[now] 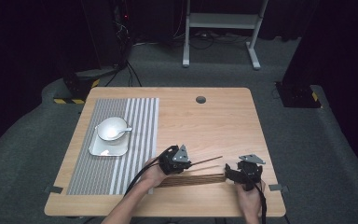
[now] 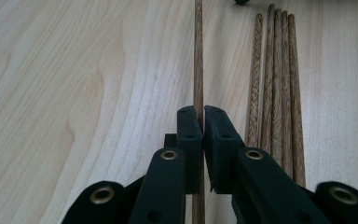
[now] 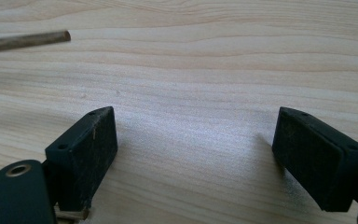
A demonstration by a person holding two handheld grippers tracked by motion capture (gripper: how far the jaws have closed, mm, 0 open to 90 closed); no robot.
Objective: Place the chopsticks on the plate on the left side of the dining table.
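Left tongs [image 2: 201,122] clamp chopstick [image 2: 198,56] pointing toward wide-open right tongs [image 3: 193,149]; axis nearly level.

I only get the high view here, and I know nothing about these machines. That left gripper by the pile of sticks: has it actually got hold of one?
Observer: Yes. In the left gripper view the left gripper is shut on a single chopstick, pinched between its pads.
Operator: And the other sticks?
Observer: Four more chopsticks lie side by side on the table, just beside the held one and apart from it.
Operator: Is the right gripper holding anything?
Observer: No. The right gripper view shows the right gripper open, with bare wood between its jaws.
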